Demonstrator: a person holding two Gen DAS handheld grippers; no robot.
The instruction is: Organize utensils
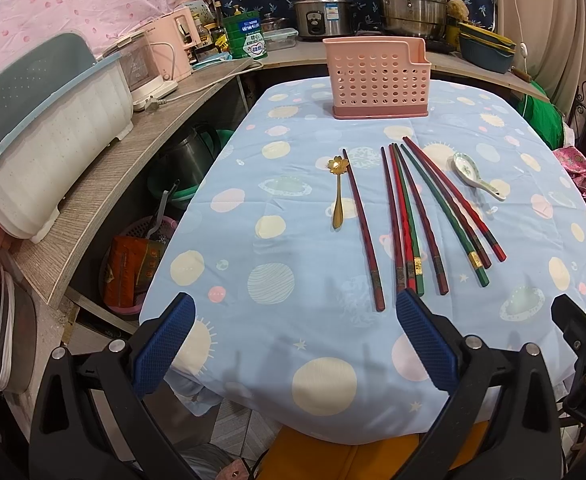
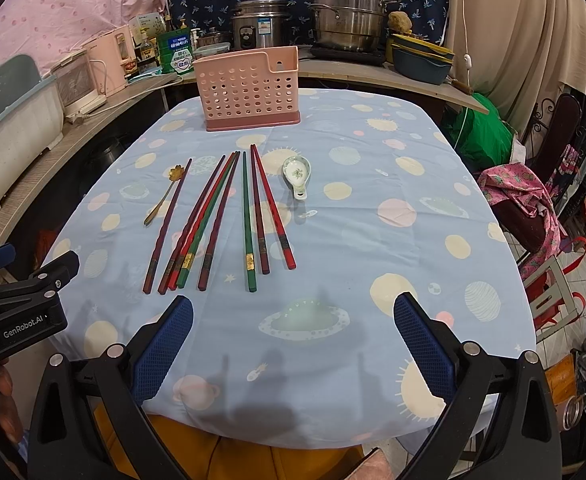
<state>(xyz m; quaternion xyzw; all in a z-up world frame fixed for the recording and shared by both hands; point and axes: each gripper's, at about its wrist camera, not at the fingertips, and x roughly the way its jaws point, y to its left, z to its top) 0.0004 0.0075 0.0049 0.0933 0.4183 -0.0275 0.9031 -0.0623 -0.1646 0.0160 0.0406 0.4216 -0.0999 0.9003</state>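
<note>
A pink perforated utensil holder (image 1: 378, 78) (image 2: 249, 88) stands at the far end of the table. Several red, maroon and green chopsticks (image 1: 407, 216) (image 2: 213, 220) lie side by side mid-table. A gold flower-headed spoon (image 1: 338, 196) (image 2: 164, 196) lies to their left, a white ceramic spoon (image 1: 476, 175) (image 2: 298, 176) to their right. My left gripper (image 1: 293, 344) is open and empty over the near edge, just short of the chopstick ends. My right gripper (image 2: 293, 344) is open and empty over the near edge, right of the chopsticks.
The table wears a blue planet-print cloth (image 1: 277, 248) (image 2: 373, 240). A wooden shelf (image 1: 105, 168) on the left carries a white bin and appliances. Pots and a rice cooker (image 2: 259, 24) stand on the counter behind. Chairs and pink cloth (image 2: 525, 200) sit to the right.
</note>
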